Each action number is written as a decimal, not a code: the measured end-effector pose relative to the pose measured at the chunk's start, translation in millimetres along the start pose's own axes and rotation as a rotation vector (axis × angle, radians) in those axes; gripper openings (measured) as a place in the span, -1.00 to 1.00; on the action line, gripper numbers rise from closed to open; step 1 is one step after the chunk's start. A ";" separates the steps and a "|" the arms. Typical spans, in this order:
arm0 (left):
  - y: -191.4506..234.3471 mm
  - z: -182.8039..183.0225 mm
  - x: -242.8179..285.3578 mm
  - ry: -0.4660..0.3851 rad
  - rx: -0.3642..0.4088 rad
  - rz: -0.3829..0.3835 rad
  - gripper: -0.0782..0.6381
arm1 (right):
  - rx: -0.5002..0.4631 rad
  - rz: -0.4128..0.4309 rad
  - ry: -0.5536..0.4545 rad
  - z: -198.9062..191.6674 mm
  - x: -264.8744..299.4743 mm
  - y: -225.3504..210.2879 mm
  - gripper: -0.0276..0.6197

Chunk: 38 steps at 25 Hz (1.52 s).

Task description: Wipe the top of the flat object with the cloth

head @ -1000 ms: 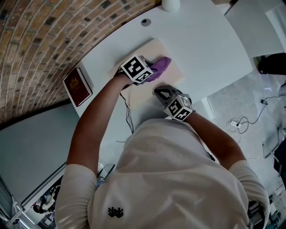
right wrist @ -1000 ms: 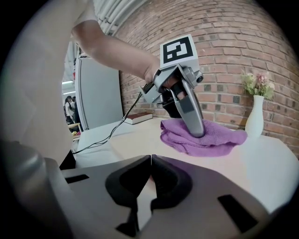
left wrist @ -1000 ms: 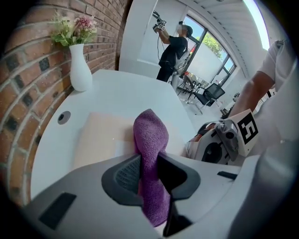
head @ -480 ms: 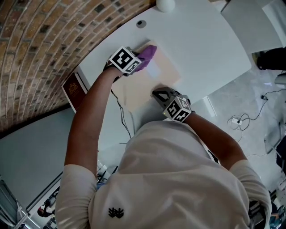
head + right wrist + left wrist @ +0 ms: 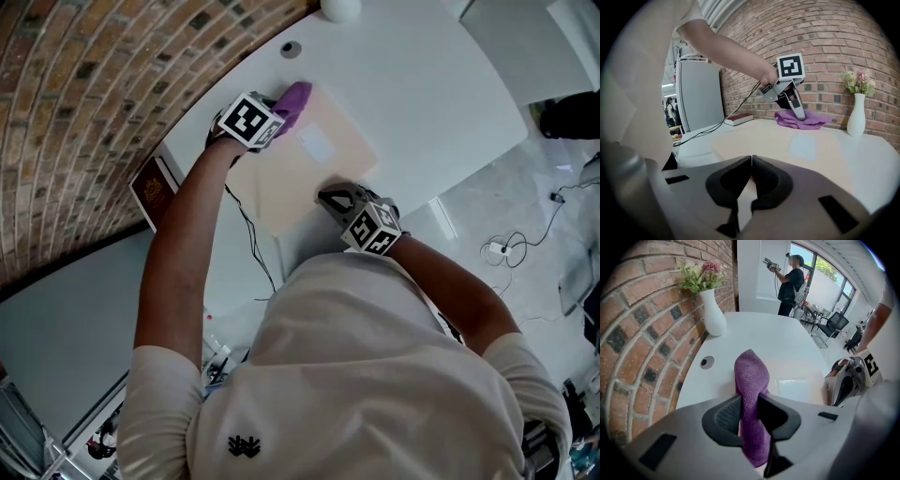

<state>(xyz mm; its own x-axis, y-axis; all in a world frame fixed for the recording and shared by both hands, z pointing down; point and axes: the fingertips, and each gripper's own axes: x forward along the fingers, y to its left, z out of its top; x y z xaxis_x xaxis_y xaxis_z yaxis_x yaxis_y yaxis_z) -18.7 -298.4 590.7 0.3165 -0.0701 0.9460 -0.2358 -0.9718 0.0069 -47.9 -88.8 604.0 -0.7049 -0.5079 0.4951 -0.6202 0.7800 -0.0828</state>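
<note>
A pale beige flat board lies on the white table. My left gripper is shut on a purple cloth and presses it down at the board's far left corner. In the left gripper view the cloth stands folded between the jaws, with the board beyond it. My right gripper rests on the board's near edge with its jaws shut and nothing between them. The right gripper view looks across the board to the cloth and the left gripper.
A dark red book lies at the table's left edge by the brick wall. A white vase with flowers stands at the far end, a round cable hole near it. A black cable trails along the table. A person stands far off.
My left gripper has swept the purple cloth from the board's middle to its far left corner. The right gripper has stayed at the near edge.
</note>
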 end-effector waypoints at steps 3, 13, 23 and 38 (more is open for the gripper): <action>-0.5 0.5 -2.4 -0.006 0.007 0.005 -0.49 | 0.000 0.001 0.000 -0.3 0.5 -0.2 -0.82; -58.5 29.1 -28.9 -0.110 0.092 -0.092 -0.49 | -0.002 -0.003 0.003 -0.3 0.0 1.0 -0.82; -168.6 73.6 -42.1 -0.206 0.134 -0.316 -0.49 | -0.002 -0.005 -0.001 -0.5 -2.0 1.9 -0.82; -183.5 52.5 17.8 -0.087 0.140 -0.349 -0.49 | 0.025 0.008 -0.011 -0.3 -2.1 -0.8 -0.82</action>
<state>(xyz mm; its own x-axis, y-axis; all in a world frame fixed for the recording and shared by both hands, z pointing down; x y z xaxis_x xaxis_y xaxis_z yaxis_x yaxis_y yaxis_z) 78.4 -133.2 589.2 0.4334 0.2576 0.8636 0.0256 -0.9614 0.2740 -45.8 -88.2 603.3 -0.7136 -0.5058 0.4846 -0.6227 0.7750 -0.1081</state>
